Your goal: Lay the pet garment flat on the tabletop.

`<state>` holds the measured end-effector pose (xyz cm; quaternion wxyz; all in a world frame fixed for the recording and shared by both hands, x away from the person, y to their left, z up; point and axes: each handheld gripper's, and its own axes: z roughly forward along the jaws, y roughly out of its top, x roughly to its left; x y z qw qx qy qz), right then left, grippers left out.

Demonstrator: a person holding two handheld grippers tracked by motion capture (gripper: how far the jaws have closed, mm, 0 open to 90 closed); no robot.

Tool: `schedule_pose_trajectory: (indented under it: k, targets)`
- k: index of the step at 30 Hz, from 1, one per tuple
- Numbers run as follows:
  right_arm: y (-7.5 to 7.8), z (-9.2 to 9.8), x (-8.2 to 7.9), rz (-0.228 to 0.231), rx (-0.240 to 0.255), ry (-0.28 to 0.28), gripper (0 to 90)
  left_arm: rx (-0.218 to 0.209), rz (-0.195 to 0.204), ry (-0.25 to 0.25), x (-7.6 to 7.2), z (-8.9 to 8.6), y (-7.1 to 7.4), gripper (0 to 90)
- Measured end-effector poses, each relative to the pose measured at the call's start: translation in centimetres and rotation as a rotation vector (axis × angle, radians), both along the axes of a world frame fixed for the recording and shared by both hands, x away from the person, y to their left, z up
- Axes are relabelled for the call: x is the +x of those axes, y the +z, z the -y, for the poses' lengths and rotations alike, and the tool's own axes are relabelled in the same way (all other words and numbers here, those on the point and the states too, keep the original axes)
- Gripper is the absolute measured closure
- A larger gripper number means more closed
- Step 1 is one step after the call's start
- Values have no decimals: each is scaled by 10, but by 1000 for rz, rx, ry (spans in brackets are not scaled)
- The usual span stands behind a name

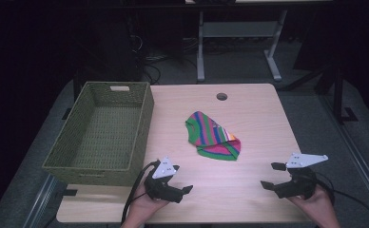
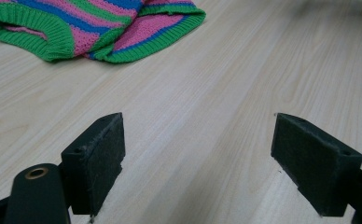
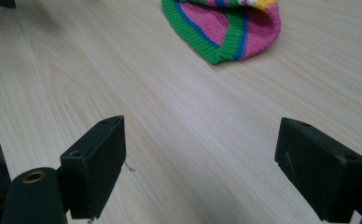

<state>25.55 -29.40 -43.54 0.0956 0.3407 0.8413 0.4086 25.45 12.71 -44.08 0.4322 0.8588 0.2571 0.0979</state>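
From the high view, my left gripper (image 1: pixel 185 183) and my right gripper (image 1: pixel 270 175) hover low over the near edge of the desk (image 1: pixel 258 118), both released with nothing between the jaws. The striped knit garment (image 1: pixel 212 136) lies crumpled near the desk's middle, at about one o'clock from my left gripper and eleven o'clock from my right, apart from both; the green woven basket (image 1: pixel 101 135) sits at nine o'clock of it. I judge the step is to reach in and take the garment, so I should come in low from both sides and pinch the ribbed hems rather than the loose middle. In the left gripper view, the garment (image 2: pixel 104 28) lies at eleven o'clock beyond my spread jaws: pink, green and blue bands with a thick green ribbed edge, folded over itself. In the right gripper view, it (image 3: pixel 226 28) sits at one o'clock, its rounded green-trimmed end facing me, a bit of yellow showing.
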Motion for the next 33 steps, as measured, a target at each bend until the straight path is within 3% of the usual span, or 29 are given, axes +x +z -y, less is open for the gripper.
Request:
schedule_pose_trajectory:
  k: [6, 17, 20, 33]
  targets:
    - [8, -9, 15, -17, -1, 30, 159, -28, -15, 1, 1, 0, 1, 171]
    - [20, -20, 36, -56, -21, 71, 153, -36, -15, 13, 2, -3, 2, 171]
    - [25, -23, 41, -59, -23, 77, 153, -14, 0, 12, 3, -3, 2, 171]
    - [40, -43, 69, -62, -63, 117, 157, -16, -3, 8, 4, -3, 2, 170]
